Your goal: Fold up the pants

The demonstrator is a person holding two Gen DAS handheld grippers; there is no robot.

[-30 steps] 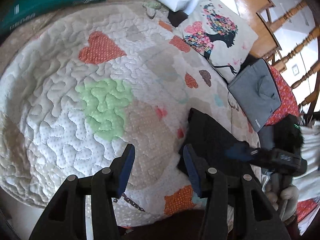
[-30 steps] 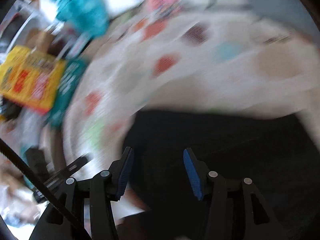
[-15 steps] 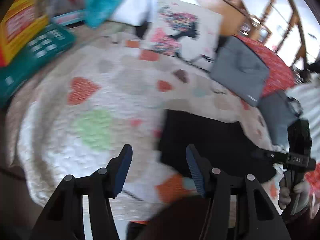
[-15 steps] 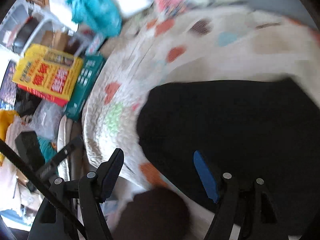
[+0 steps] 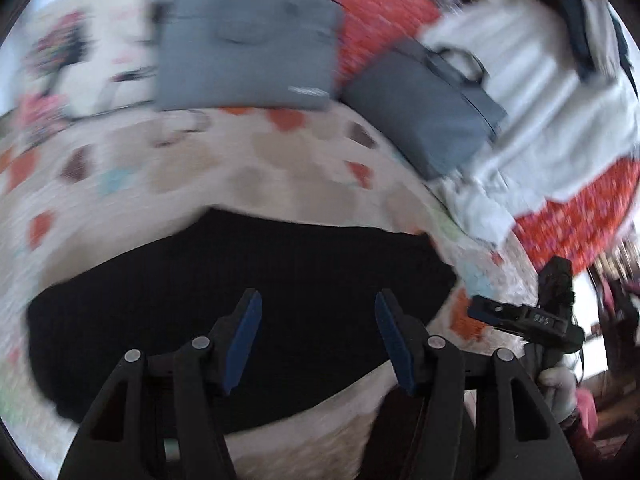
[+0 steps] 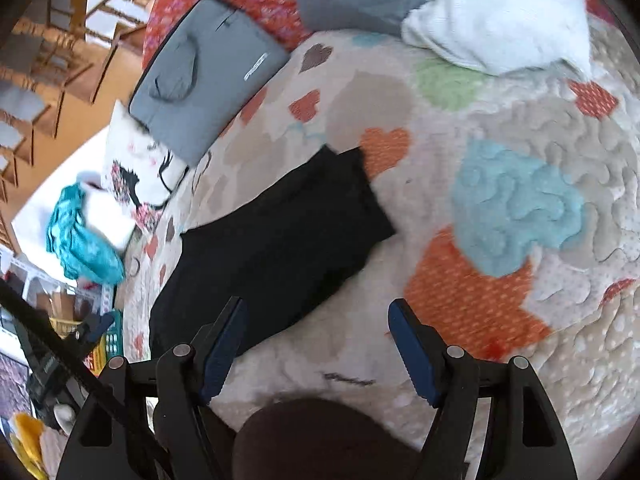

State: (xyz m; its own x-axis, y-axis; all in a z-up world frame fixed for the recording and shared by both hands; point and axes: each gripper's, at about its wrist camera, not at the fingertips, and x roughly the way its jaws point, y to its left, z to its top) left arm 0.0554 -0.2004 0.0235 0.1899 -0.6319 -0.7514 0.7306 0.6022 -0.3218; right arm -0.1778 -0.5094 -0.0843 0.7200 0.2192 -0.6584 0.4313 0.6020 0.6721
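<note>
The bed, under a quilt of coloured hearts, carries everything here, and the black pants lie on it as a flat folded slab, nearer the front edge than the far one, where two grey laptop bags, a printed cushion and a heap of white cloth crowd the pillow end. The pants look already folded at least once, so my guess is that one more fold or a tidy-up remains.

The main risk lies in the pants themselves. The cloth is dark and featureless, so its layers are hard to tell apart, and a pinch at an edge could catch only the top layer and drag the fold open. The puffy quilt could also get caught in the pinch, and then the whole cover would lift with the cloth.

The left gripper hangs above the middle of the pants, its fingers parted with nothing between them; they have just been opening. The right gripper sits off the pants' near right corner over bare quilt, fingers spread wide and empty, having just opened too. The left view is smeared, so any aim taken from it may land off the hem.
</note>
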